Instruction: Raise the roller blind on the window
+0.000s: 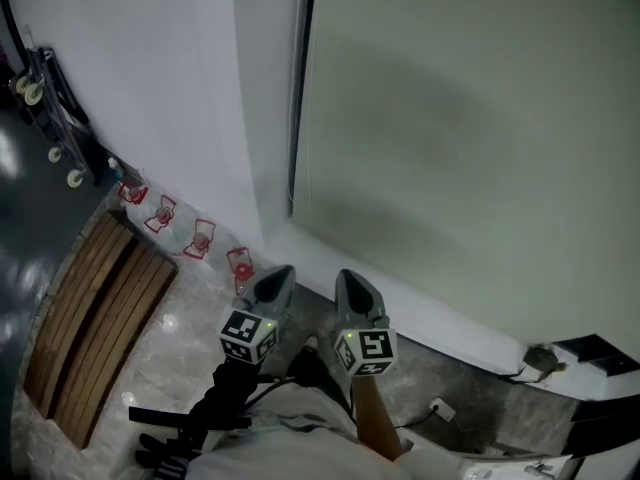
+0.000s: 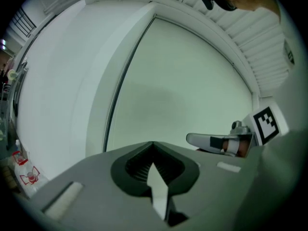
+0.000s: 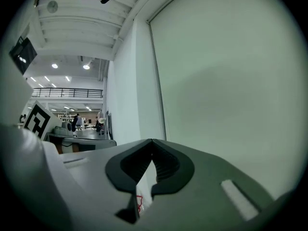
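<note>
Before the window, you held the grey two-jaw left gripper [image 1: 275,273] and its matching right gripper [image 1: 350,276] side by side, aimed at the pale grey-green fabric roller blind [image 1: 470,148]. The blind hung fully lowered, down to the white sill [image 1: 400,303]. Both tongs were clenched on nothing, probably because no pull cord was yet within reach; I could not make one out. Counted: two grippers, one blind, and four clear plastic bottles with red labels [image 1: 201,238] along the foot of the wall.
</note>
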